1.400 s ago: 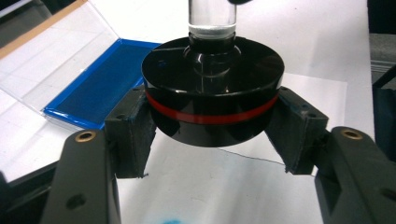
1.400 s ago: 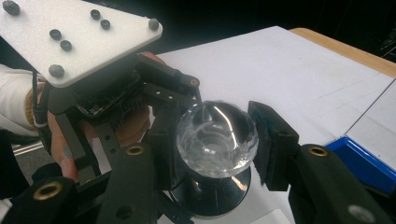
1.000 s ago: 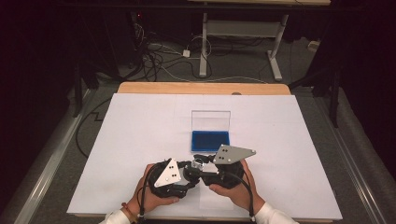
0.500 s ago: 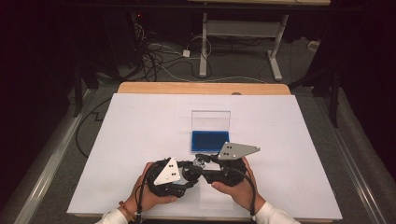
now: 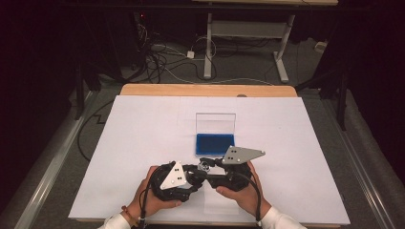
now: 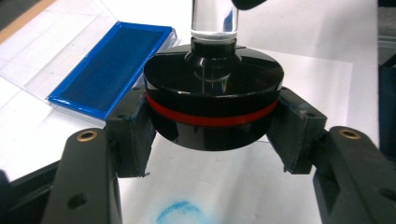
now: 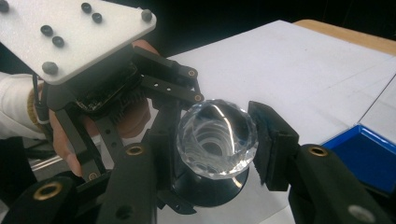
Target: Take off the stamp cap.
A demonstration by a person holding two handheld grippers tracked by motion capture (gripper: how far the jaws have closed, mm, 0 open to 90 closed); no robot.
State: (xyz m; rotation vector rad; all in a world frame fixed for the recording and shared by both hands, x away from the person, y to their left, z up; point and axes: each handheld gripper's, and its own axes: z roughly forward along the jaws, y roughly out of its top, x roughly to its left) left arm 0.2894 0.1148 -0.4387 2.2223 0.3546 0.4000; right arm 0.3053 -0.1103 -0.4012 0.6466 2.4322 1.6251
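Near the front edge of the white tabletop (image 5: 143, 143), a person's two hands bring their grippers together over a stamp (image 6: 214, 100) with a black round base, a red band and a clear faceted knob (image 7: 217, 138). The left gripper (image 6: 212, 135) is clenched on the black base, its pads pressing both sides and holding it clear of the paper above a faint blue mark (image 6: 180, 211). The right gripper (image 7: 212, 140) clamps the crystal knob between its pads. Just behind them, toward the tabletop's middle, an open blue ink pad (image 5: 214, 143) lies with its clear lid (image 5: 216, 123) raised.
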